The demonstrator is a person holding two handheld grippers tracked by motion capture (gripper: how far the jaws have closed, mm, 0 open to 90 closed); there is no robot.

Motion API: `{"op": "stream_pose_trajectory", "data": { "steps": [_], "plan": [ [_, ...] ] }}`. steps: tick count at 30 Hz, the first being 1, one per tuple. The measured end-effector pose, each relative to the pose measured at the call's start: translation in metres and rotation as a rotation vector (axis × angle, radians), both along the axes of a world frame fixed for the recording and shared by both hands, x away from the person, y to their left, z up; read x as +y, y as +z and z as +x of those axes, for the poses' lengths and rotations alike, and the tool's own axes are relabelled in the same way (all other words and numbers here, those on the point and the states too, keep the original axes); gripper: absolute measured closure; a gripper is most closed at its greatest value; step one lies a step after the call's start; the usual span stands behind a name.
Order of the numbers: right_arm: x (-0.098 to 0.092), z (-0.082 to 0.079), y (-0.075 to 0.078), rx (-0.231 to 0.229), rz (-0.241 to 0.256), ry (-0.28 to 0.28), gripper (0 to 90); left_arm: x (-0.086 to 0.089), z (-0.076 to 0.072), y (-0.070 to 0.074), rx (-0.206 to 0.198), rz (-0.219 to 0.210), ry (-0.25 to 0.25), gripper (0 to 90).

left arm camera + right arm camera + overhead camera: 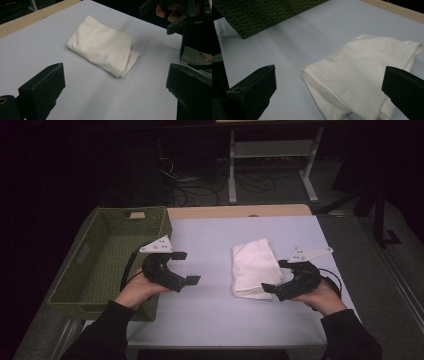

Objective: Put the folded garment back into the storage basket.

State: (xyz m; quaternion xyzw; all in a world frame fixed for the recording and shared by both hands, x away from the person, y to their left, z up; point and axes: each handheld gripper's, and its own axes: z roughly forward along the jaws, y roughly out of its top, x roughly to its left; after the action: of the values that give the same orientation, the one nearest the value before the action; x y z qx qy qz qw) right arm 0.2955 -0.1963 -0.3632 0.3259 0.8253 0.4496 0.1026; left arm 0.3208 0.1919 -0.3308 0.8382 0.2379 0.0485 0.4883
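Dark room hides background; both tools gape, right beside folded cloth.

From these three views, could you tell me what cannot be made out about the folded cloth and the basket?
- Folded cloth: in the high view the right claw covers its near right corner; in the right claw view the bottom edge cuts it off.
- Basket: its floor is too dark in the high view to tell whether anything lies inside.

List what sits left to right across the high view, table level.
Green woven basket → left gripper, open → folded white cloth → right gripper, open at the cloth's right edge.
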Motion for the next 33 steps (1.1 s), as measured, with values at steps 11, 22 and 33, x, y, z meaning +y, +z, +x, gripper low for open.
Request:
{"op": "stream_pose_trajectory", "data": {
  "steps": [11, 22, 33],
  "plan": [
    [-0.008, -0.002, -0.005, 0.005, -0.005, -0.008, 0.0, -0.025, 0.002, -0.008, 0.008, 0.007, -0.021, 1.3],
    [-0.012, -0.005, -0.012, 0.013, -0.017, -0.013, 0.0, -0.036, 0.002, -0.017, 0.017, 0.018, -0.037, 1.3],
    [-0.015, -0.007, -0.021, 0.04, -0.019, -0.022, 0.0, -0.045, -0.002, -0.031, 0.018, 0.042, -0.041, 1.3]
  ]
}}
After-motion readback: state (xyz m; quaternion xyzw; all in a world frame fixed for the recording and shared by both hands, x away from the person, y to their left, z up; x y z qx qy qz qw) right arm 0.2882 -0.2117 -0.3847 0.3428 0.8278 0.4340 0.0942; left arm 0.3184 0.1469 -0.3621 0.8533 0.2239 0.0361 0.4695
